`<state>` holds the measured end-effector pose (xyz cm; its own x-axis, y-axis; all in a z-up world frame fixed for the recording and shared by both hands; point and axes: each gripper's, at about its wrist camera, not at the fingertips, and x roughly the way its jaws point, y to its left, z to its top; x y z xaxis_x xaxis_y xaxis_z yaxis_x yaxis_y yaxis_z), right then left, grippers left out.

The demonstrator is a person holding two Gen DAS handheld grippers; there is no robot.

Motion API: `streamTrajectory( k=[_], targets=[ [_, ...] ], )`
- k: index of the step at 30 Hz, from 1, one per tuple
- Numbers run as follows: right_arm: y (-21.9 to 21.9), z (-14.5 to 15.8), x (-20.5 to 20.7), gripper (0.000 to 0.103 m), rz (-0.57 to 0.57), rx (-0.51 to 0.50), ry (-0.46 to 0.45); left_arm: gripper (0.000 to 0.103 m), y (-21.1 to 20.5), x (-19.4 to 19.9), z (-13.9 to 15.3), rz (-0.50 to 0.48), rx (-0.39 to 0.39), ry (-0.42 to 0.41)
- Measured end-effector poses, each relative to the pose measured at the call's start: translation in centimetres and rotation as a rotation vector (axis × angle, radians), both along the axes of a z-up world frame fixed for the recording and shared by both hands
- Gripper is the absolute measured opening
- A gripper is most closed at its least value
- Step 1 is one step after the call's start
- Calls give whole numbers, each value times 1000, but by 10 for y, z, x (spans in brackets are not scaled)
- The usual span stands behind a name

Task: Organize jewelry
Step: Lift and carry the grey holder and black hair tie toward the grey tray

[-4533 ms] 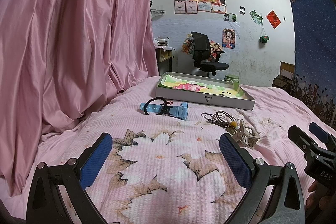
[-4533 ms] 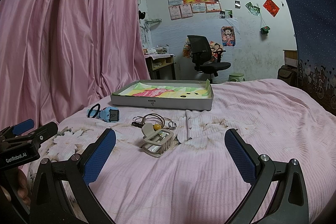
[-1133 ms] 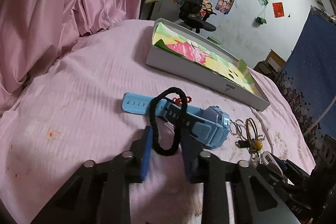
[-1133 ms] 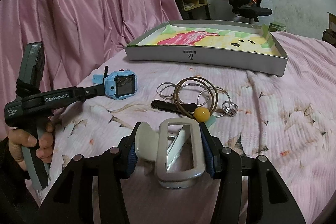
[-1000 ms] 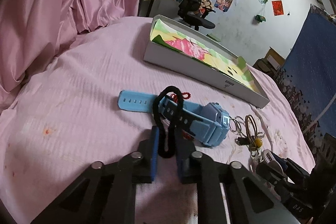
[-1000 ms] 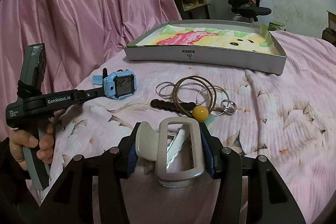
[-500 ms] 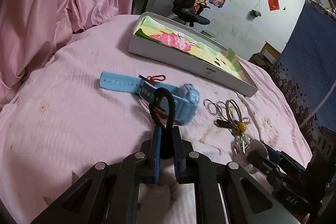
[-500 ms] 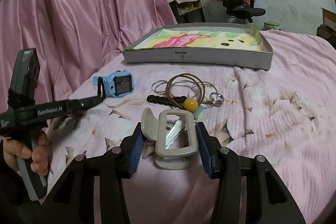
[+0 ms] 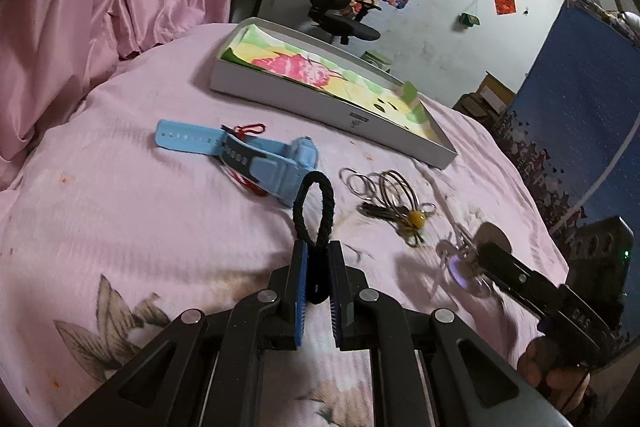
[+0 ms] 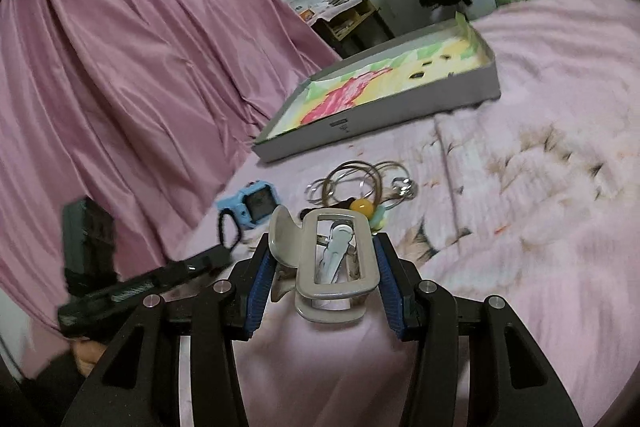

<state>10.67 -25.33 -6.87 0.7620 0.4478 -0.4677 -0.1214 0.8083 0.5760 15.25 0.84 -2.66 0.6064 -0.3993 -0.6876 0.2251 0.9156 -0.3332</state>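
Nearest the viewer, the left gripper (image 9: 318, 273) has its jaws drawn almost together on the lower end of a black hair tie (image 9: 314, 205), whose loop stands up free above the pads. The right gripper (image 10: 320, 275) is closed partway on a beige hair claw clip (image 10: 334, 255), squeezing its flanks, and appears to hold it clear of the pink bedspread (image 9: 120, 227).

Likely faults, as judged from this view. The tie is soft and held only by its end; a quick swing could let it slide out or flop sideways. The clip is hard, smooth and sprung; pressure across its flanks may make it twist or pop from the pads. The right view is blurred, which suggests fast motion and adds to that risk.

Just beyond the grippers lies a tangle of thin rings and bands with a yellow bead (image 10: 360, 206), beside a blue watch (image 9: 264, 157) that rests on a red cord (image 9: 250, 128). Both lie between the grippers and the tray, so a low pass could snag or drag them.

Farther off, the shallow grey box tray (image 9: 280, 93), lined with coloured paper, looks like the intended destination. Its raised rim must be cleared before either item is let go.

Behind it are an office chair (image 9: 338, 11) and a pink curtain (image 10: 120, 67), both well apart from the work.
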Motion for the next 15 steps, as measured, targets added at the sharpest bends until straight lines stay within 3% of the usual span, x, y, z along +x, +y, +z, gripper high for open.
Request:
streamTrajectory(
  k=[11,15],
  targets=[
    [35,33,-2,44,-34,-446,-92,10,-5,-3,-2,-14,10,7],
    [36,37,-2,44,-51,-511,-101,10,-7,-4,-3,-15,16,5]
  ],
)
